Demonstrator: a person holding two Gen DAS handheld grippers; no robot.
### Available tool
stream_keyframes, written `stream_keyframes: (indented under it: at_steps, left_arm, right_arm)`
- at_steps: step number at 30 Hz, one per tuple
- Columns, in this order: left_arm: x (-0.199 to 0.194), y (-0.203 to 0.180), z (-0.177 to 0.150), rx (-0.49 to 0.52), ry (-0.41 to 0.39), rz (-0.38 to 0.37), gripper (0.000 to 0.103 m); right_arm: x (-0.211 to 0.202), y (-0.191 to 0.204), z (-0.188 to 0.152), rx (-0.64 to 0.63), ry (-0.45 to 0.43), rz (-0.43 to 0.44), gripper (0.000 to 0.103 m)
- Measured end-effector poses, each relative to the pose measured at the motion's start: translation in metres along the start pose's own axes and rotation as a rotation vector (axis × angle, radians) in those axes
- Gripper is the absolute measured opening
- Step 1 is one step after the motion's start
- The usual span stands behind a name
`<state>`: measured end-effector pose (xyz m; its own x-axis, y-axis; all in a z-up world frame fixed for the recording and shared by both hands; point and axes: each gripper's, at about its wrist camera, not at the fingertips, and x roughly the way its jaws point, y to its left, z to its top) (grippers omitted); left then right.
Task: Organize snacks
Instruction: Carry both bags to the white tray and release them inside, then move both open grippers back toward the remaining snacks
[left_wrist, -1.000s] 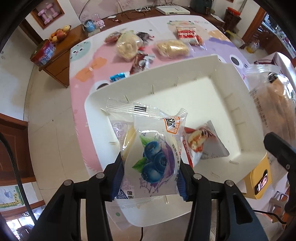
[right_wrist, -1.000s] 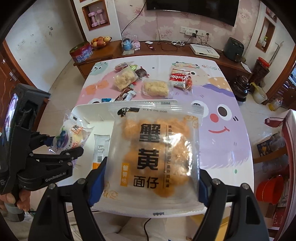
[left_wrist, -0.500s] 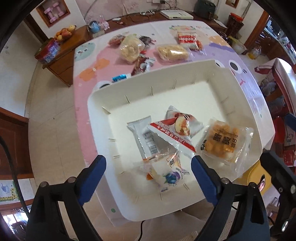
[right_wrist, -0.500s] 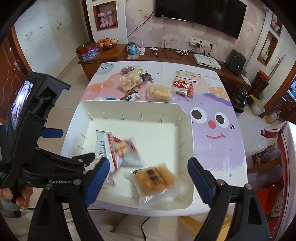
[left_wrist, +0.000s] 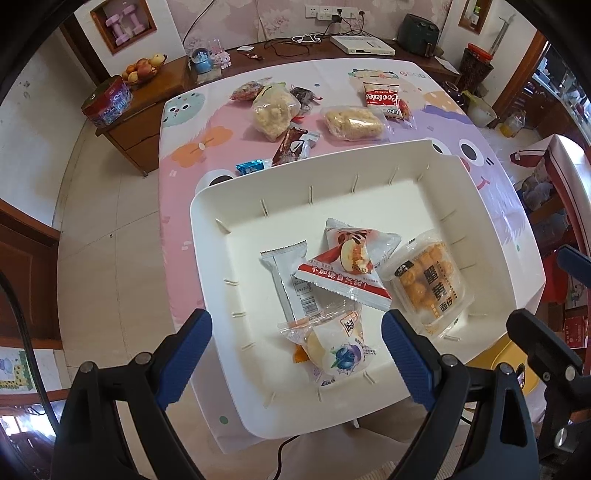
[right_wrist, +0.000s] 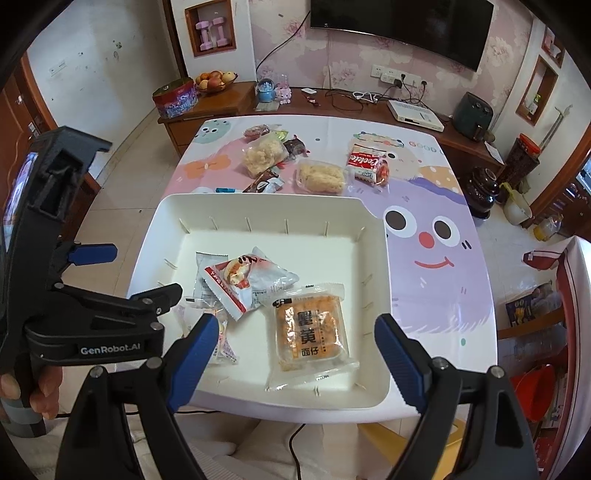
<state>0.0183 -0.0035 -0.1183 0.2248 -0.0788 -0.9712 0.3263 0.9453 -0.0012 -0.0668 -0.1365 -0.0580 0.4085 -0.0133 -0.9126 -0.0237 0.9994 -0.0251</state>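
A white bin (left_wrist: 369, 166) stands on the table's near end. In it lie a blueberry pastry packet (left_wrist: 338, 352), a red-and-white triangular packet (left_wrist: 347, 269), a grey bar wrapper (left_wrist: 288, 273) and an orange snack packet (left_wrist: 428, 284). My left gripper (left_wrist: 295, 325) hangs open above the blueberry packet, touching nothing. My right gripper (right_wrist: 297, 325) hangs open above the orange snack packet (right_wrist: 314, 332), which lies flat near the bin's front wall (right_wrist: 295, 402). In the right wrist view the left gripper (right_wrist: 129, 275) sits at the left, held by a hand, and partly hides the blueberry packet (right_wrist: 225, 343).
Loose snacks lie on the cartoon tablecloth beyond the bin: a pale puffed bag (left_wrist: 273, 110), a second pale pack (left_wrist: 354, 123), a red cookie pack (left_wrist: 384, 99), dark wrappers (left_wrist: 293, 147) and a small blue wrapper (left_wrist: 253, 166). A wooden sideboard (right_wrist: 221, 107) stands behind the table.
Both grippers opened. The blueberry packet left the left jaws and the orange packet left the right jaws; both now lie in the bin. Over the last half second little has shifted.
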Motion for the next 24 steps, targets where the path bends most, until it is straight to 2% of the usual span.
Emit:
stream_keyframes:
  at_steps: [8, 16, 24]
  left_arm:
    - [0.0, 0.001, 0.006, -0.013, -0.011, 0.003, 0.093]
    - [0.004, 0.002, 0.017, -0.021, -0.024, 0.018, 0.092]
    - [0.001, -0.003, 0.039, 0.027, -0.083, 0.112, 0.092]
  right_arm:
    - [0.002, -0.008, 0.005, 0.029, -0.005, 0.006, 0.087]
    - [0.008, -0.008, 0.015, -0.005, 0.004, 0.001, 0.087]
    - [0.022, -0.012, 0.04, -0.038, 0.004, -0.001, 0.086]
